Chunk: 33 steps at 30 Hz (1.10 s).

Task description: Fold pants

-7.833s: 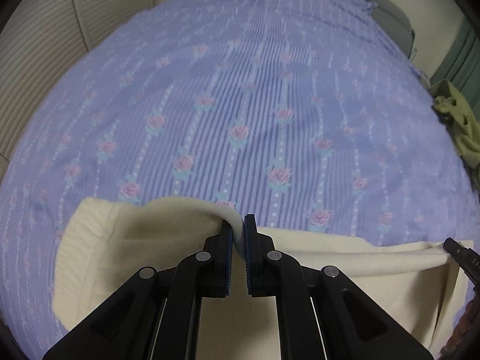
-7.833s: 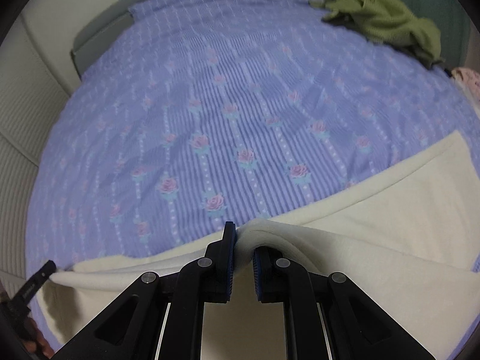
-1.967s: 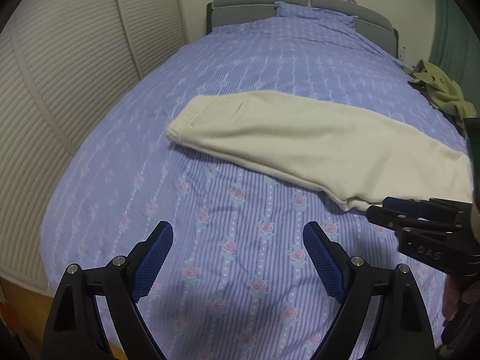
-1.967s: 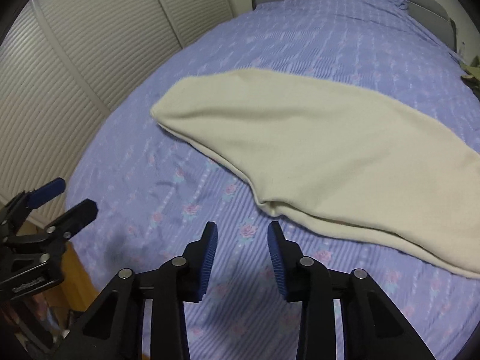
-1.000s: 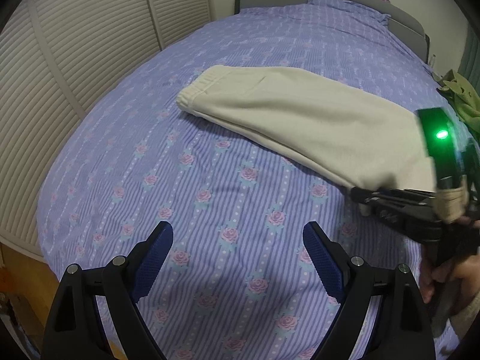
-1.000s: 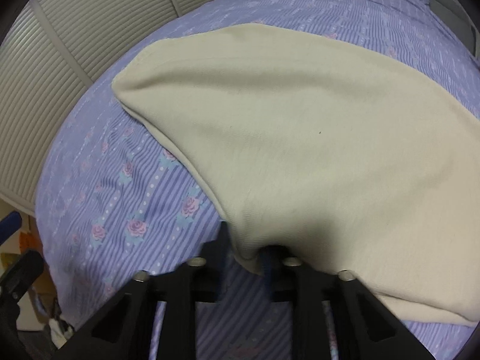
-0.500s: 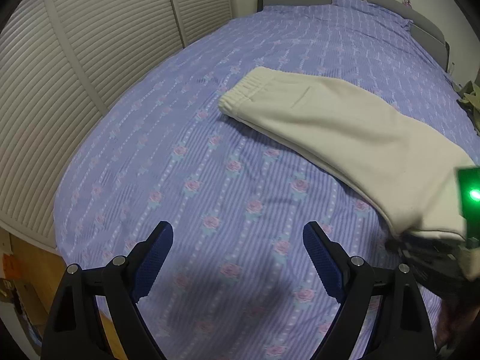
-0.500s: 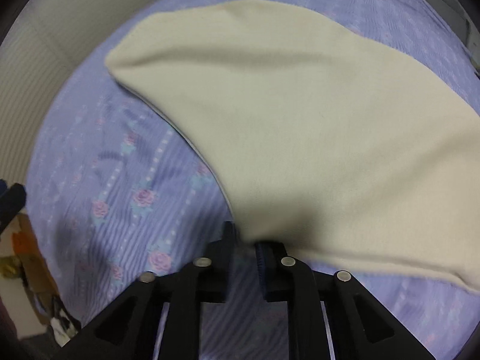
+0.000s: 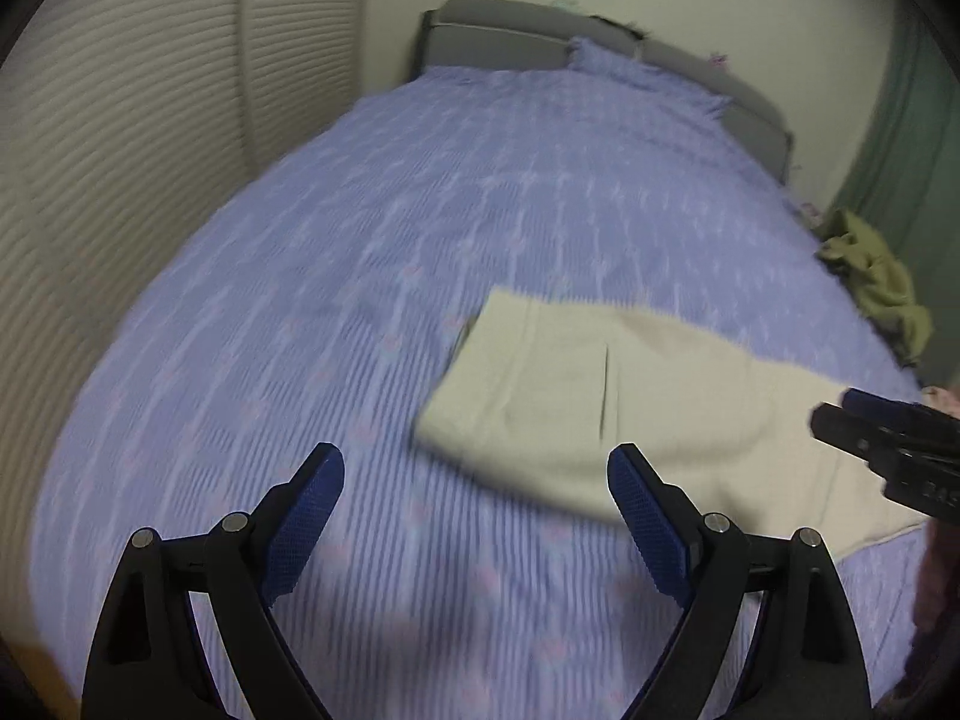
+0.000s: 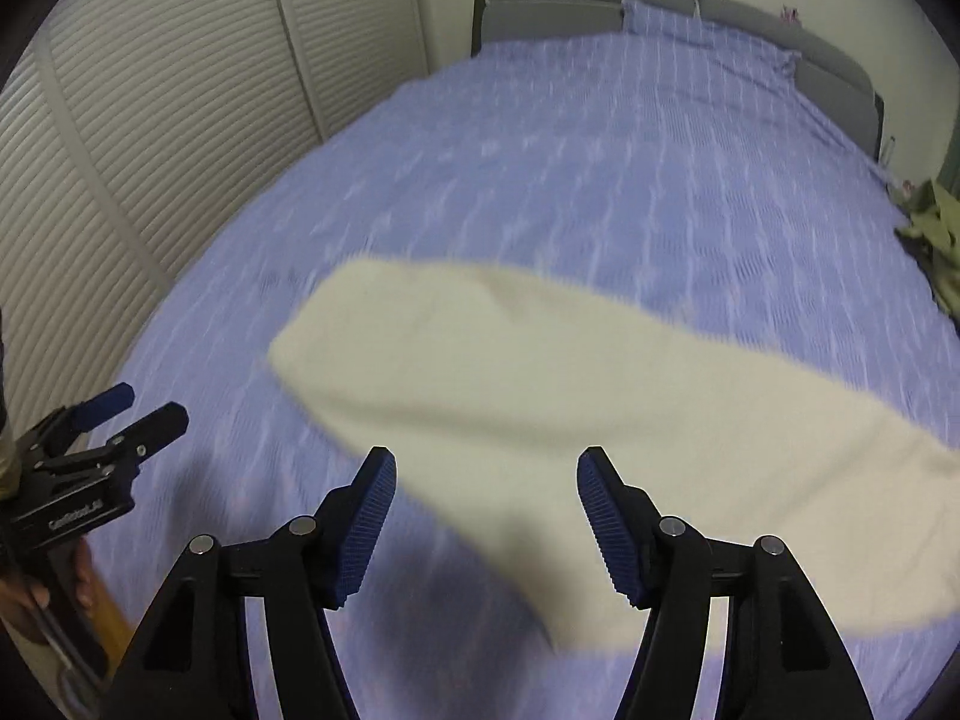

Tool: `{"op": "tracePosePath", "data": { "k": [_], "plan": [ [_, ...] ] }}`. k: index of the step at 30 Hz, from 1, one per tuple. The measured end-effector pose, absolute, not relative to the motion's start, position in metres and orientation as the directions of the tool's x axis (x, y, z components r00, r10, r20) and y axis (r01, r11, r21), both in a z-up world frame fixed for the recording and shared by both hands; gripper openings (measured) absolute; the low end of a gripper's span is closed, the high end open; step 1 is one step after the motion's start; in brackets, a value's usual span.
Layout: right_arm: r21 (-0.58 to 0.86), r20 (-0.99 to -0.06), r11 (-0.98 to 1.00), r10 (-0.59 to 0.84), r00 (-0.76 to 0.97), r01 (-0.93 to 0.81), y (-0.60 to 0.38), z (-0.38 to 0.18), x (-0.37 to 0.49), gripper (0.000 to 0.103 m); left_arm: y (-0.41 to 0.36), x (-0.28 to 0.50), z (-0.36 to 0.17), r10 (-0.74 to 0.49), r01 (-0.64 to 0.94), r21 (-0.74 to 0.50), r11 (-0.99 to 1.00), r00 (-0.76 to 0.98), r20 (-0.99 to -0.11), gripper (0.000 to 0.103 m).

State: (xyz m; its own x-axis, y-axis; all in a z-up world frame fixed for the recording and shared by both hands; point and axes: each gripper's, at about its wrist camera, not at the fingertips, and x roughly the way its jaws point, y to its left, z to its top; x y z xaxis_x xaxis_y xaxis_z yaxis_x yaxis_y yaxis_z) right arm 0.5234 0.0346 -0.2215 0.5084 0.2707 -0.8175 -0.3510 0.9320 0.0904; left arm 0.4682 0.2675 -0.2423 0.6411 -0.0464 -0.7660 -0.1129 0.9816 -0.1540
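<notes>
Cream pants (image 9: 588,414) lie folded lengthwise on the purple flowered bedspread (image 9: 372,276), waistband end to the left. They also show in the right wrist view (image 10: 540,396), blurred by motion. My left gripper (image 9: 474,516) is open and empty, above the bedspread just left of the waistband end. My right gripper (image 10: 486,510) is open and empty, above the near edge of the pants. The right gripper also shows at the right edge of the left wrist view (image 9: 882,438). The left gripper shows at the left edge of the right wrist view (image 10: 102,444).
An olive green garment (image 9: 876,282) lies bunched at the bed's right side. A grey headboard (image 9: 522,36) is at the far end. Louvered closet doors (image 9: 120,120) run along the left of the bed.
My right gripper has opened and let go of the pants' near edge, then pulled back. My left gripper has swung toward the waistband end, staying open.
</notes>
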Motion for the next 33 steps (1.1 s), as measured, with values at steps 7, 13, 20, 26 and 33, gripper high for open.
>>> {"op": "tracePosePath", "data": {
  "k": [7, 13, 20, 26, 33],
  "plan": [
    [0.036, -0.837, 0.947, 0.203, 0.508, -0.319, 0.084, -0.250, 0.585, 0.064, 0.312, 0.563, -0.298, -0.249, -0.083, -0.356, 0.931, 0.570, -0.783, 0.067],
    [0.022, -0.859, 0.952, 0.175, 0.481, -0.307, 0.081, -0.262, 0.586, 0.064, 0.310, 0.604, -0.332, -0.386, -0.066, -0.481, 0.874, 0.506, -0.771, 0.048],
    [0.010, -0.869, 0.947, 0.167, 0.466, -0.321, 0.089, -0.273, 0.587, 0.064, 0.304, 0.608, -0.347, -0.392, -0.083, -0.470, 0.879, 0.439, -0.808, 0.012],
    [0.053, -0.864, 0.937, 0.217, 0.455, -0.347, 0.098, -0.270, 0.583, 0.064, 0.305, 0.581, -0.324, -0.346, -0.059, -0.428, 0.902, 0.495, -0.797, 0.006],
    [0.056, -0.870, 0.923, 0.232, 0.435, -0.380, 0.107, -0.274, 0.579, 0.064, 0.304, 0.602, -0.360, -0.296, -0.121, -0.376, 0.919, 0.420, -0.858, 0.009]
  ]
}}
